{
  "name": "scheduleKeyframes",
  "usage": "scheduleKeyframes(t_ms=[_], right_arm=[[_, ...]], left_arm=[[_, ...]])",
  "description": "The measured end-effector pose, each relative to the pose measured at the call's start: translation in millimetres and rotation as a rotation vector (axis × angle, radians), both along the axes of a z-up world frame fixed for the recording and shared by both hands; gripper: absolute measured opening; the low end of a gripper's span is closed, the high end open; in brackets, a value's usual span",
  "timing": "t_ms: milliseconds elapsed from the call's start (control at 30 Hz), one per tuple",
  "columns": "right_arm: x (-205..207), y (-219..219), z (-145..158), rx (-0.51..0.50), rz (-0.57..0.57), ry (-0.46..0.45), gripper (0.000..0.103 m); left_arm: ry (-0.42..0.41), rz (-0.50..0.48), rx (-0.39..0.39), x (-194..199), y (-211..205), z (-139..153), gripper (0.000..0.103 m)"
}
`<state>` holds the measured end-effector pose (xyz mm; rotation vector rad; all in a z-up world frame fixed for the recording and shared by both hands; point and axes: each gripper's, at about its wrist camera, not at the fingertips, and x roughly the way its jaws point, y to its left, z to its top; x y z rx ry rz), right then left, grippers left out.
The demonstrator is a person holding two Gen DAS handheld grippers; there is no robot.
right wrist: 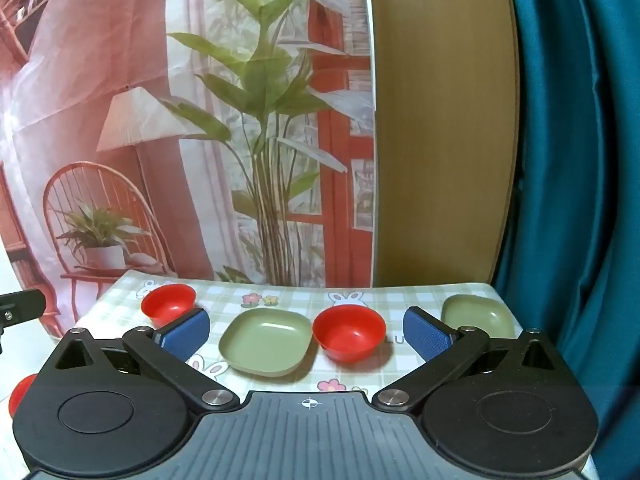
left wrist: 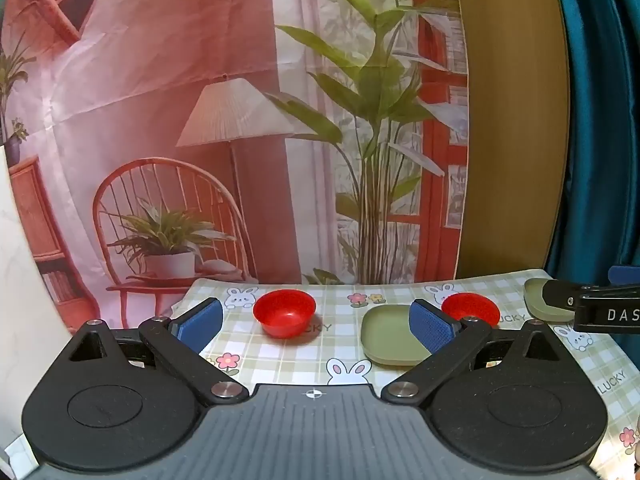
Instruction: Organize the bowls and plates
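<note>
Bowls and plates sit spread on the checked cloth, not yet sorted. In the left wrist view, the left gripper (left wrist: 316, 322) is wide open and empty; a red bowl (left wrist: 284, 312) sits just ahead between its fingers, a green plate (left wrist: 390, 334) by its right finger. The right wrist view shows more: the right gripper (right wrist: 306, 334), wide open and empty, faces the plate (right wrist: 266, 340) and a second bowl (right wrist: 349, 332), ready to pick.

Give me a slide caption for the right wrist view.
Open right gripper above a checked tablecloth with two green plates and red bowls.
</note>
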<state>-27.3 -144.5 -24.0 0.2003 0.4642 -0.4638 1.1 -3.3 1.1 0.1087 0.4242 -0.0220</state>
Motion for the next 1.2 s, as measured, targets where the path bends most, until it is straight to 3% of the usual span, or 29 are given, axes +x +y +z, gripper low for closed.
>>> scheduleKeyframes(t_ms=[1200], right_arm=[[-2.1,2.7,1.4,-0.017,0.000,0.002,0.103]], left_arm=[[0.025,0.001,-0.034,6.1,3.4,-4.0,0.101]])
